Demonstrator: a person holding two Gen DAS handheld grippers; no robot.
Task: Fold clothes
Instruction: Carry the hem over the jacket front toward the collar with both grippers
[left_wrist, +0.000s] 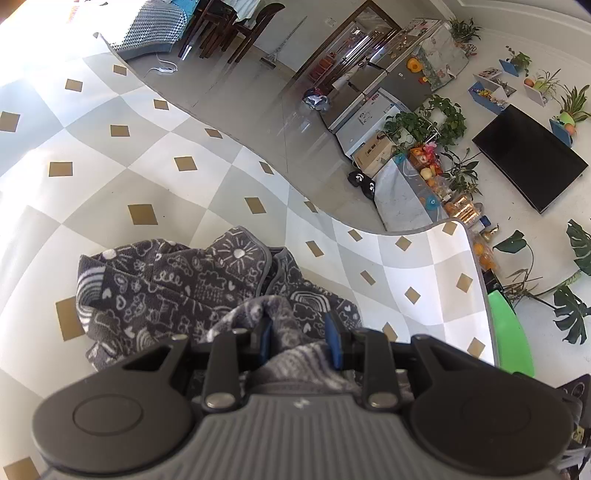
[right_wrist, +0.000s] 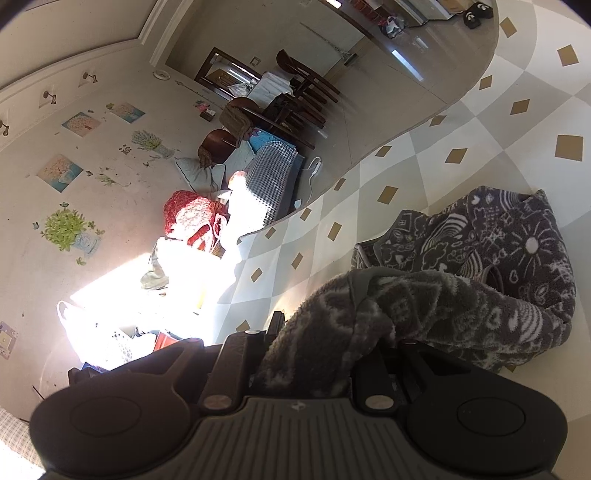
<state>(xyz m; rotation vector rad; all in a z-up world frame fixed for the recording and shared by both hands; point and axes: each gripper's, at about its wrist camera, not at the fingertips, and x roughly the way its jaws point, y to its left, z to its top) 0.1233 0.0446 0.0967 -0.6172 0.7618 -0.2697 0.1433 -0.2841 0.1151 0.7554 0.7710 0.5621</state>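
A dark grey fleece garment (left_wrist: 177, 288) with white doodle prints lies crumpled on the checked play mat (left_wrist: 110, 166). My left gripper (left_wrist: 300, 341) is shut on a bunched fold of it, cloth bulging between the blue pads (left_wrist: 332, 343). In the right wrist view the same garment (right_wrist: 517, 258) trails off to the right over the mat (right_wrist: 461, 122). My right gripper (right_wrist: 332, 343) is shut on another part of the fleece, which drapes over the fingers and hides their tips.
The mat's far edge (left_wrist: 258, 147) curls up against a grey tiled floor. Potted plants (left_wrist: 424, 125), a dark TV (left_wrist: 528, 158) and a green object (left_wrist: 509, 332) lie beyond it. Dining chairs (right_wrist: 303, 96), a patterned cushion (right_wrist: 269, 177) and a sunlit pile of cloth (right_wrist: 192, 229) sit at the far side.
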